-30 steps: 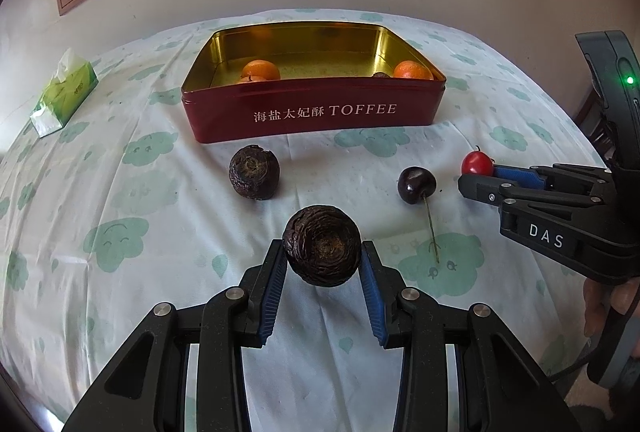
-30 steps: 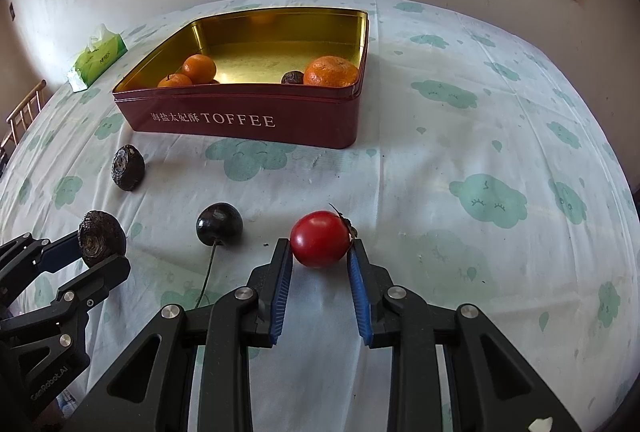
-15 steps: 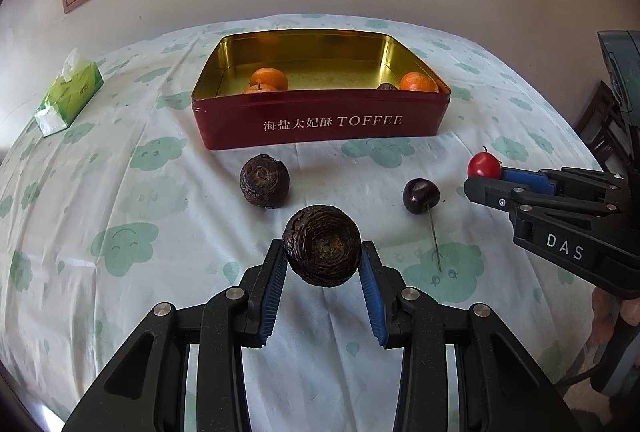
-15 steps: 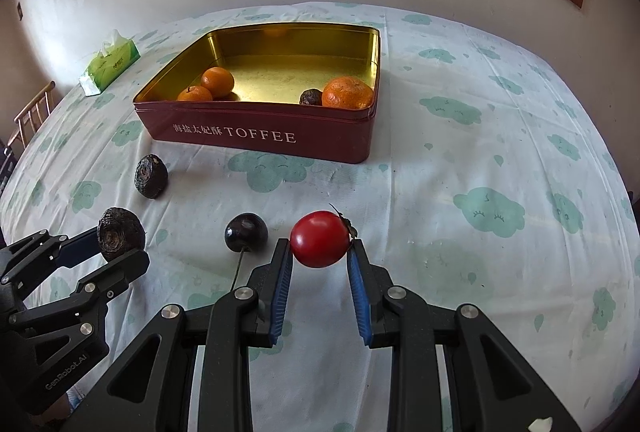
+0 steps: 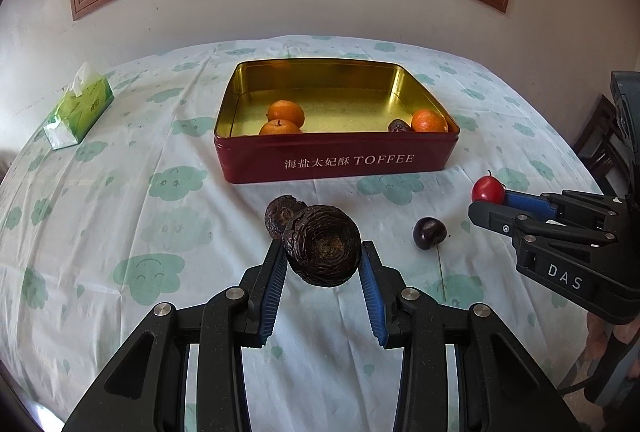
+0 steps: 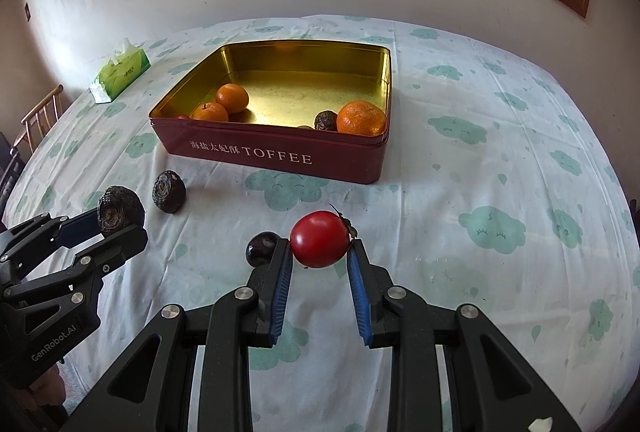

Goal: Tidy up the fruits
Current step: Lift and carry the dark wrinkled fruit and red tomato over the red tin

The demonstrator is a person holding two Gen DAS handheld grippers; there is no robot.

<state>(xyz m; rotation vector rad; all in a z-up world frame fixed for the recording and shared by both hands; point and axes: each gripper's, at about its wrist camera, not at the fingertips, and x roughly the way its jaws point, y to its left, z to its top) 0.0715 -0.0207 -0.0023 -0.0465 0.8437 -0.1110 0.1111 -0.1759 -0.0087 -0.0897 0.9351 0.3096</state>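
Note:
My left gripper is shut on a dark brown wrinkled fruit, held above the tablecloth; the same fruit shows at the left of the right wrist view. My right gripper is shut on a red cherry tomato, also lifted, and seen from the side in the left wrist view. A second wrinkled fruit and a dark cherry with a long stem lie on the cloth. The red TOFFEE tin beyond holds oranges and a small dark fruit.
A green tissue pack lies at the far left of the table. The table wears a white cloth with green cloud prints. A wooden chair stands off the left edge, and a wall with a window rises behind.
Both grippers have risen with their fruits, so the table and tin look farther below. The loose wrinkled fruit now sits partly behind the held one in the left wrist view.

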